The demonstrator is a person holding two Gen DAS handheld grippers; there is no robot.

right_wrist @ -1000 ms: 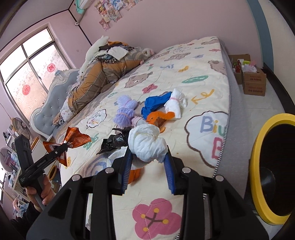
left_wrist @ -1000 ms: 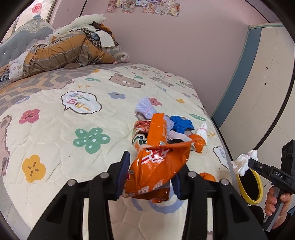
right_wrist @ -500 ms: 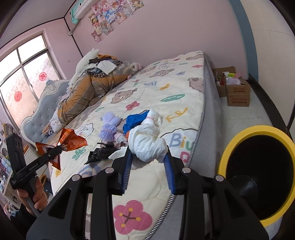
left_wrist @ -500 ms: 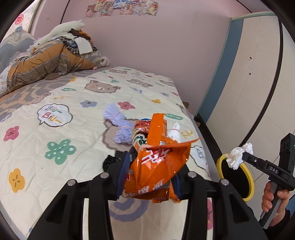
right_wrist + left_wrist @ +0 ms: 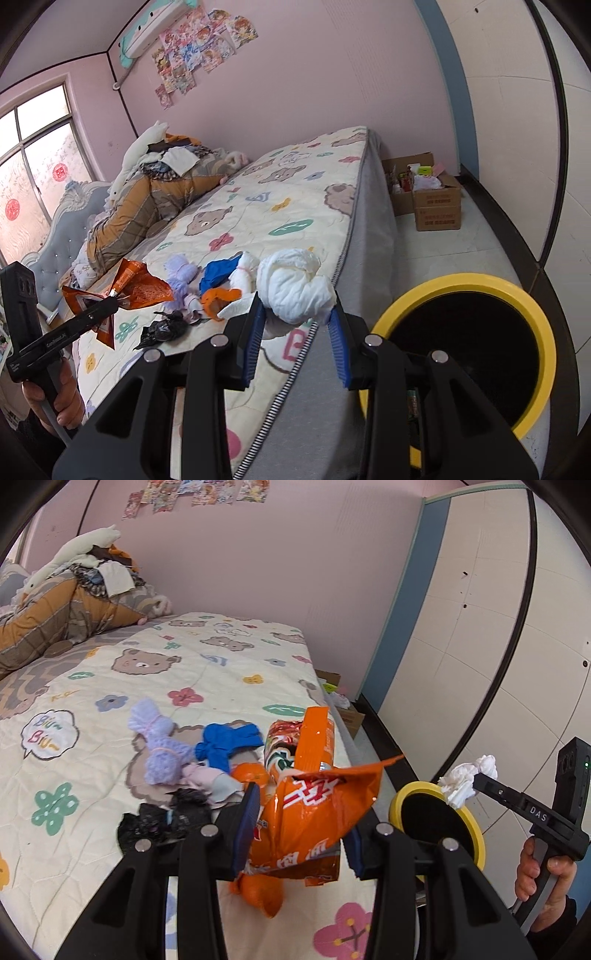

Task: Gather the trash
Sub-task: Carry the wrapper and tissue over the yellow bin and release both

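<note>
My left gripper (image 5: 301, 825) is shut on a crumpled orange snack bag (image 5: 314, 812), held above the bed's near edge; the same bag (image 5: 136, 286) shows at the left of the right wrist view. A white crumpled tissue wad (image 5: 293, 282) is clamped in my right gripper (image 5: 297, 328), over the mattress edge. That wad (image 5: 467, 779) hangs just above the yellow-rimmed black bin (image 5: 437, 821) in the left wrist view. The bin (image 5: 465, 350) stands on the floor beside the bed. On the quilt lie a black plastic scrap (image 5: 162, 821), an orange peel (image 5: 253, 773) and another snack wrapper (image 5: 282, 746).
Purple (image 5: 162, 744), blue (image 5: 227, 744) and white (image 5: 243, 271) rolled socks lie on the bear-print quilt (image 5: 110, 672). A heap of bedding (image 5: 155, 195) fills the headboard end. Cardboard boxes (image 5: 434, 203) sit on the floor by the wall. A hand (image 5: 543, 871) holds the right gripper's handle.
Both grippers have swung right toward the bed's edge with their loads. The yellow bin has come much nearer and larger in both views.
</note>
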